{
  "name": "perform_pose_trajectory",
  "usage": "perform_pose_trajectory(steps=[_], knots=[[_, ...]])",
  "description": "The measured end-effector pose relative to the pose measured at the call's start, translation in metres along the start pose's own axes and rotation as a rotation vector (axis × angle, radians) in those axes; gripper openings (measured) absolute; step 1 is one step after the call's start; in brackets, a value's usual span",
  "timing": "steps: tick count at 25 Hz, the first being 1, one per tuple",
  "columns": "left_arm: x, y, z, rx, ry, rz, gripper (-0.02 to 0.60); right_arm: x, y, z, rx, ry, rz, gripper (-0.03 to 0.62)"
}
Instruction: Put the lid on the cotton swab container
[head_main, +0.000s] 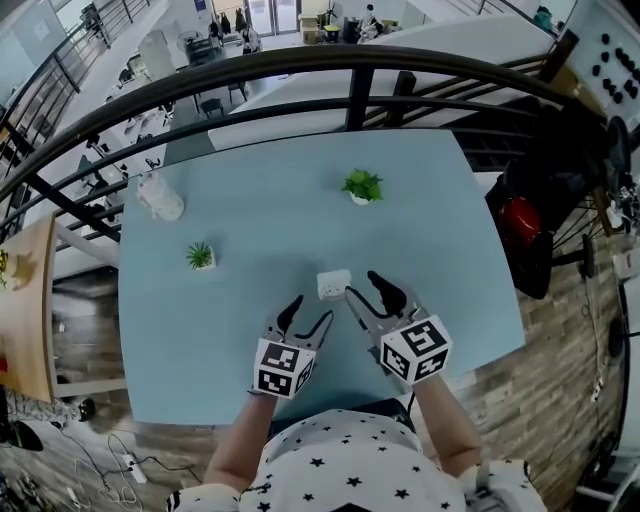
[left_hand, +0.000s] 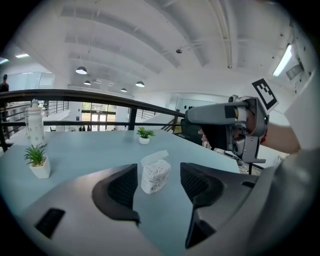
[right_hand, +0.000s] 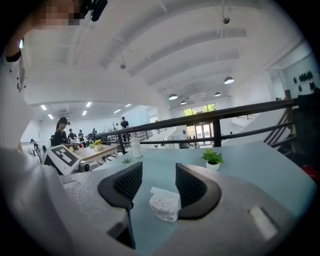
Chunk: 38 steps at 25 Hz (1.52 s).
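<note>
Cotton swab container (head_main: 333, 284) standing on the blue table (head_main: 250, 250), lid (left_hand: 155, 157) sitting on top, left tool (head_main: 311, 310) gaping open near it, right tool (head_main: 363, 287) hovering open just beside it, both gripping nothing

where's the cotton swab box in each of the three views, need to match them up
Head view: cotton swab box sits mid-picture, on the near half of the blue table.
Left gripper view: box at centre, standing upright in the gap seen between the jaws.
Right gripper view: box low centre, close by the right-hand jaw.
Shared landmark: the far potted plant, beyond the box in all three.
</note>
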<state>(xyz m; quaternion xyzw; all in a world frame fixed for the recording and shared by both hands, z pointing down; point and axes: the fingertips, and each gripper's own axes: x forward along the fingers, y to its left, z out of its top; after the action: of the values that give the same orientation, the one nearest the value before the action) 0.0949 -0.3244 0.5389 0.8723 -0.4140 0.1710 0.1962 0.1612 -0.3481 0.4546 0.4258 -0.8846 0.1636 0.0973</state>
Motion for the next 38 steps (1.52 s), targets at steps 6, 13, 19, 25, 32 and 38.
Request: perform_pose_trajectory(steps=[6,13,19,25,32,38], knots=[[0.025,0.001,-0.013,0.061,0.041,0.002,0.268,0.023,-0.012,-0.012,0.011,0.039,0.019,0.192],[0.055,0.008,-0.021,0.064,0.071,0.029,0.268,0.047,-0.029,-0.025,0.015,0.083,0.036,0.192],[0.07,0.012,-0.033,0.071,0.11,0.04,0.268,0.064,-0.036,-0.037,0.014,0.119,0.054,0.192],[0.08,0.015,-0.039,0.092,0.133,0.05,0.268,0.077,-0.039,-0.046,0.021,0.147,0.068,0.192],[0.086,0.018,-0.043,0.11,0.138,0.058,0.257,0.083,-0.04,-0.052,0.032,0.16,0.071,0.192],[0.087,0.016,-0.043,0.101,0.14,0.051,0.253,0.083,-0.04,-0.054,0.03,0.169,0.074,0.192]])
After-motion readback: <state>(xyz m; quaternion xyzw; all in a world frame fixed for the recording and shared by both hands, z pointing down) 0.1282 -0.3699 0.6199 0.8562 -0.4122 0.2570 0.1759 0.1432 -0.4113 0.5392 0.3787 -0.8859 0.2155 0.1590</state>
